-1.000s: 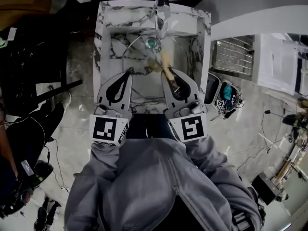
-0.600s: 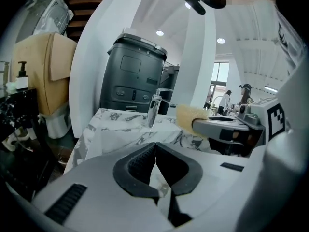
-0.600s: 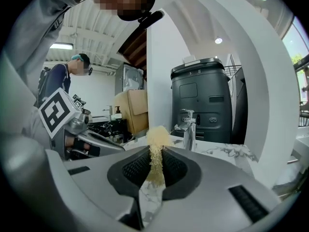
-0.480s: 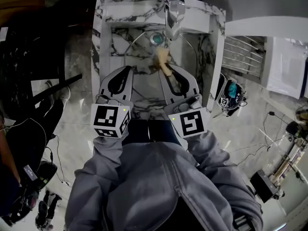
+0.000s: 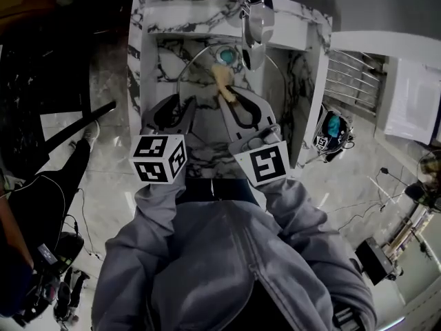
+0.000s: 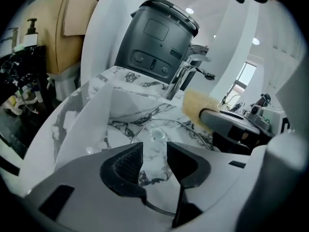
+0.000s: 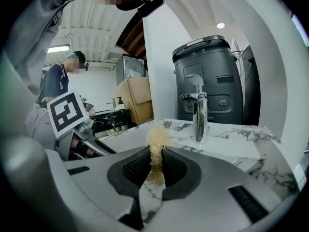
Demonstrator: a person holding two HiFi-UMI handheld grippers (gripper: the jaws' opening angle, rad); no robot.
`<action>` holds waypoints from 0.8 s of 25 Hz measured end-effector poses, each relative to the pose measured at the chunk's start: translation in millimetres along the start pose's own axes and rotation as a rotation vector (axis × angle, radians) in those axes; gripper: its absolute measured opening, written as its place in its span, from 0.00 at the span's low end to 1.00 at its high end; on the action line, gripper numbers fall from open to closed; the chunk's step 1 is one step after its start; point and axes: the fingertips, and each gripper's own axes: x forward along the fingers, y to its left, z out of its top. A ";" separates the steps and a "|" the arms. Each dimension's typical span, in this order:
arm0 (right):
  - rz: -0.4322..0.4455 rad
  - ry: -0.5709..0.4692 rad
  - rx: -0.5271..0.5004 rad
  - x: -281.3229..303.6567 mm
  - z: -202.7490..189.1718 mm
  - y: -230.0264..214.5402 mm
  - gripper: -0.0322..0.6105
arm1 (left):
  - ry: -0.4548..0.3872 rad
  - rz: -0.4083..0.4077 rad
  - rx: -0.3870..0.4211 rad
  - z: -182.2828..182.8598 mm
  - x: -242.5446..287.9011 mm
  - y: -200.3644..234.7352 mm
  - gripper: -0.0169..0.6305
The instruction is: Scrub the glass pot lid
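**At the lid, scrubbing not yet begun**

Working over the marble sink (image 5: 141, 54), with the glass pot lid (image 5: 201, 81) lying flat on the basin floor below the faucet (image 5: 256, 26). Poised at about 7 o'clock of the lid with the left hand-held gripper (image 6: 154, 151): jaws partway apart after just having been opening, nothing pinched between the pads, only the lid's near rim in sight beyond the gap. Holding a tan, fibrous scrubber (image 7: 157, 139) in the right hand-held gripper (image 7: 155, 167), clamped narrow on its lower end, with the tuft poking out over the glass from about 6 o'clock.

Judged as the approach step. Cannot tell from any view whether scrubber and glass already touch.

Next, probably: lower the left jaws over the rim at 7 o'clock and close them to steady the lid, then press the tuft onto the glass and rub. Calls for a gentle squeeze on thin, slippery glass, and for staying clear of the spout at 12 o'clock.
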 end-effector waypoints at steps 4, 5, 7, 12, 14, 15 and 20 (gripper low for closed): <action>0.034 0.047 0.010 12.5 -14.9 -3.4 0.14 | 0.067 0.038 -0.037 -8.4 15.2 15.6 0.34; 0.040 0.054 0.015 15.3 -17.3 -4.4 0.14 | 0.084 0.036 -0.048 -10.7 19.2 17.5 0.36; 0.048 0.063 0.023 20.7 -20.0 -7.3 0.14 | 0.107 0.028 -0.060 -13.6 27.7 19.8 0.37; 0.049 0.062 0.033 29.8 -21.0 -18.2 0.14 | 0.154 0.063 -0.097 -27.0 45.0 32.5 0.40; 0.049 0.061 0.029 32.5 -21.6 -22.4 0.14 | 0.186 0.070 -0.115 -36.6 52.0 36.7 0.40; 0.051 0.065 0.030 33.6 -22.9 -23.6 0.14 | 0.203 0.068 -0.119 -41.1 54.9 37.7 0.40; 0.060 0.125 0.047 37.1 -36.6 -23.8 0.14 | 0.245 0.033 -0.146 -51.0 61.2 35.9 0.34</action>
